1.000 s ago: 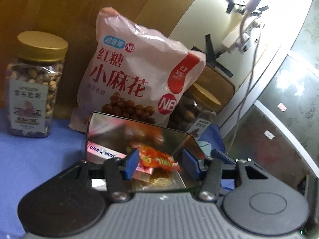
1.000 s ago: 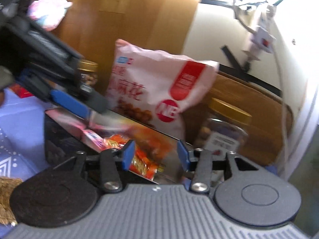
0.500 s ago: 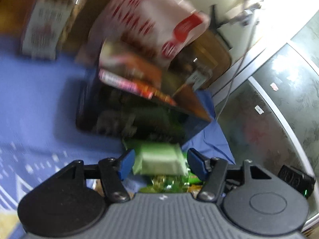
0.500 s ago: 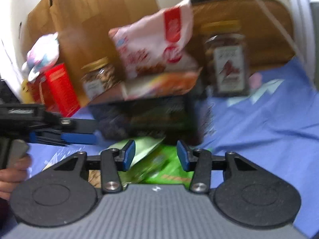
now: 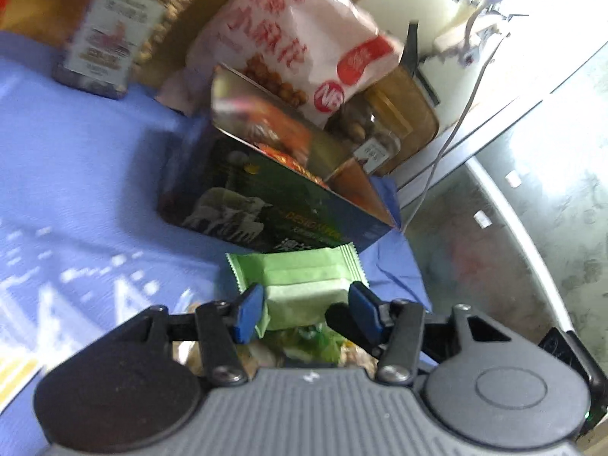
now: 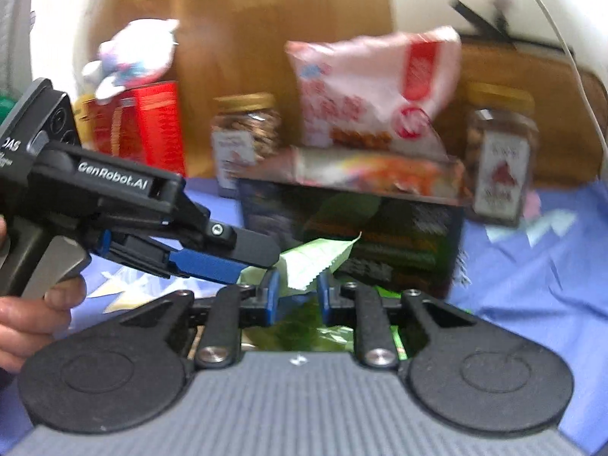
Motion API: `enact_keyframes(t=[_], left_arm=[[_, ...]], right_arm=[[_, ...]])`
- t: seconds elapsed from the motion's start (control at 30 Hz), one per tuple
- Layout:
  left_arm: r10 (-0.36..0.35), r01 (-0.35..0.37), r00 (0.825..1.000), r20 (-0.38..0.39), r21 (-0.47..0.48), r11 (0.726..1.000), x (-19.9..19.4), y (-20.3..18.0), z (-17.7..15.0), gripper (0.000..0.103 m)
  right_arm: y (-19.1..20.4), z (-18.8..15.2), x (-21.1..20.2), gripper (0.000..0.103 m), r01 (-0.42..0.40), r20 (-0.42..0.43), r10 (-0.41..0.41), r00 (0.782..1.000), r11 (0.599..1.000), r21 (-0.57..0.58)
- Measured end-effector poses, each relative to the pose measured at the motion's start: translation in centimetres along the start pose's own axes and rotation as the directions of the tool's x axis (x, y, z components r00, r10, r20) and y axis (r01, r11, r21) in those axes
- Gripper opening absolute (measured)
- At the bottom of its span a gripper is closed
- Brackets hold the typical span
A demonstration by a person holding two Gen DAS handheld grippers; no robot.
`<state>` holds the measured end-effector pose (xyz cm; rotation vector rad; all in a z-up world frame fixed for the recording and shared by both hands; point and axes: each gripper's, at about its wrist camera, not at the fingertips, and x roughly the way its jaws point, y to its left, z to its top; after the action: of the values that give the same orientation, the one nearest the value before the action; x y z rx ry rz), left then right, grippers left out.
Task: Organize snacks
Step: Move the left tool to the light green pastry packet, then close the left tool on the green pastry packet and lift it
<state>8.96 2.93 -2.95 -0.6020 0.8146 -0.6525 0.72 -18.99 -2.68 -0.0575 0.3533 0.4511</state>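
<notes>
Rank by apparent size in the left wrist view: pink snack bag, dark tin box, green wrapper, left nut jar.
1. dark tin box
2. pink snack bag, close to it
3. green wrapper, though nearest the camera
4. left nut jar, partly cropped

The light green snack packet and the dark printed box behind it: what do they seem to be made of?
The light green snack packet looks like thin matte plastic film: zigzag crimped ends and soft folds. The dark printed box may be metal or foil-lined card; its inner walls mirror the orange packets inside, and its outside carries glossy print.
</notes>
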Motion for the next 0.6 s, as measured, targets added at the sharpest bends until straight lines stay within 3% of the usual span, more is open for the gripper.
enact_keyframes(t=[0.17,0.37,0.47,0.6], left_arm=[[0.027,-0.024,0.998,0.064,-0.051,0.998,-6.2,1.8,-3.2,0.050],[0.102,-0.094,0.989,0.110,-0.076,0.993,-11.4,3.7,-6.3,0.050],[0.130,-0.124,0.985,0.112,-0.057,0.991,-12.1,4.0,-6.9,0.051],[0.103,-0.097,0.987,0.121,-0.059,0.994,-12.6,4.4,-7.4,0.059]], right_arm=[[4.8,-0.5,-1.3,0.024,-0.083,0.013,0.085,0.996,0.990,-0.116],[9.2,-1.8,-1.6,0.024,-0.214,-0.029,0.212,0.977,0.966,-0.147],[10.5,-2.2,-1.4,0.024,-0.232,-0.058,0.226,0.972,0.961,-0.152],[11.9,-1.8,-1.5,0.027,-0.217,-0.059,0.209,0.976,0.956,-0.198]])
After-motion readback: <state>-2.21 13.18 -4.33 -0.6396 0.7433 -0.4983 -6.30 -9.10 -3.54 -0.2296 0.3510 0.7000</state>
